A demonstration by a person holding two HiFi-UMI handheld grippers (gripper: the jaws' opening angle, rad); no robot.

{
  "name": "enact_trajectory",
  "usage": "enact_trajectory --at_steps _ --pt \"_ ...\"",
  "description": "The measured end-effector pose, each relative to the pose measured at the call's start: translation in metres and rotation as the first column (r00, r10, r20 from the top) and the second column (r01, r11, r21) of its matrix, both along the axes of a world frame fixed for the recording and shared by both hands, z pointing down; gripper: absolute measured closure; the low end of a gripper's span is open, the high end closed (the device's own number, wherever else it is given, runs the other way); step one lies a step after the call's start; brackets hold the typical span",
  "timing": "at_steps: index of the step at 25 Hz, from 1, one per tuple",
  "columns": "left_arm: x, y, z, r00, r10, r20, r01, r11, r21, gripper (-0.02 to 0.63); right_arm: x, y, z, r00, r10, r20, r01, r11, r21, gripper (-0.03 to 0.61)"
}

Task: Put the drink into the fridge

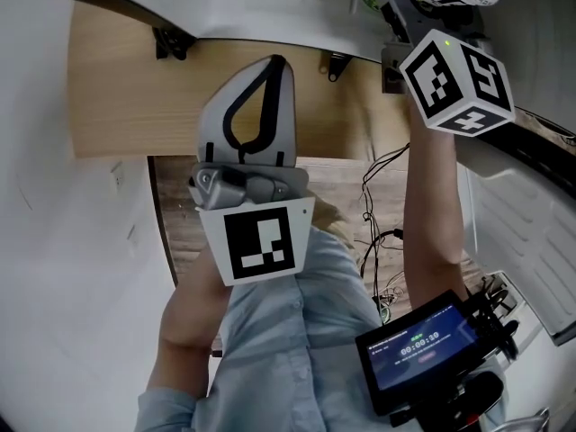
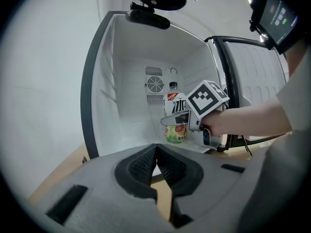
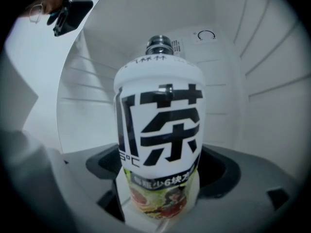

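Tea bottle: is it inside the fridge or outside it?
Inside: the tea bottle stands upright on the floor of the fridge, in front of the rear vent.

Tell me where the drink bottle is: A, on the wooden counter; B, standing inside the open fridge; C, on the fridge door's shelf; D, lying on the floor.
B: the left gripper view shows the bottle upright on the bottom of the fridge, in front of the vent in its back wall.

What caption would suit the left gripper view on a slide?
Drink bottle standing inside the open fridge, the right claw open around it.
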State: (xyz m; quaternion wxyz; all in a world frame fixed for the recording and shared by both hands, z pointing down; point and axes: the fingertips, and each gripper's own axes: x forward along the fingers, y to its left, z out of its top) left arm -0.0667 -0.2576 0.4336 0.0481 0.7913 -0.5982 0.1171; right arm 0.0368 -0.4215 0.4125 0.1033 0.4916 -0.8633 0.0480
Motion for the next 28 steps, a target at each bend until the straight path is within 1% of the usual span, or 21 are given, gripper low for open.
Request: enact_trajectory --at_steps 3,8,12,15,16,18,19,20,22,24,26,28 --pt "0.002 0.003 -0.005 1.0 0.0 0.002 0.0 1.0 0.01 0.604 0.005 0.008 0.003 1.0 0.014 -0.008 -0.014 1.0 -0.01 0.103" --pt "0.005 0.01 -0.008 1.0 -0.004 0.012 0.004 1.0 0.017 0.604 0.018 0.035 0.011 0.999 0.039 -0.009 -0.039 0.999 -0.029 0.11" --pt "0.006 0.013 -0.007 1.0 -0.008 -0.001 0.008 1.0 -0.003 0.604 0.022 0.059 0.019 0.999 0.053 -0.003 -0.053 0.997 -0.053 0.134" --pt "0.008 0.01 -0.005 1.0 -0.011 0.008 0.011 1.0 -0.001 0.604 0.027 0.077 0.031 0.998 0.06 0.006 -0.059 0.995 -0.075 0.173" --pt "0.009 0.01 -0.006 1.0 -0.012 0.014 0.012 1.0 0.002 0.604 0.029 0.084 0.034 0.999 0.052 0.008 -0.051 0.995 -0.081 0.212" --pt "0.01 0.015 -0.012 1.0 -0.015 0.021 0.015 1.0 0.008 0.604 0.03 0.105 0.031 0.999 0.026 0.018 -0.025 0.996 -0.082 0.315" --pt "0.011 0.02 -0.019 1.0 -0.016 0.024 0.015 1.0 0.018 0.604 0.03 0.117 0.024 1.0 0.015 0.021 -0.013 0.997 -0.07 0.375" --pt "0.011 0.027 -0.03 1.0 -0.015 0.027 0.014 0.999 0.039 0.604 0.031 0.13 0.014 1.0 0.007 0.02 -0.006 0.999 -0.048 0.417" --pt "0.013 0.043 -0.061 1.0 -0.012 0.027 0.009 0.995 0.104 0.604 0.033 0.158 -0.014 1.0 0.007 0.013 -0.007 1.0 0.008 0.466" --pt "0.016 0.063 -0.091 1.0 -0.009 0.01 0.008 0.987 0.158 0.604 0.038 0.184 -0.04 0.999 0.028 0.021 -0.029 0.998 0.048 0.525" --pt "0.021 0.081 -0.112 1.0 -0.001 -0.003 0.002 0.984 0.178 0.604 0.046 0.206 -0.057 0.998 0.055 0.037 -0.057 0.996 0.062 0.559" --pt "0.028 0.096 -0.125 1.0 0.009 0.002 -0.009 0.984 0.179 0.604 0.053 0.225 -0.072 0.997 0.066 0.04 -0.069 0.994 0.079 0.572"
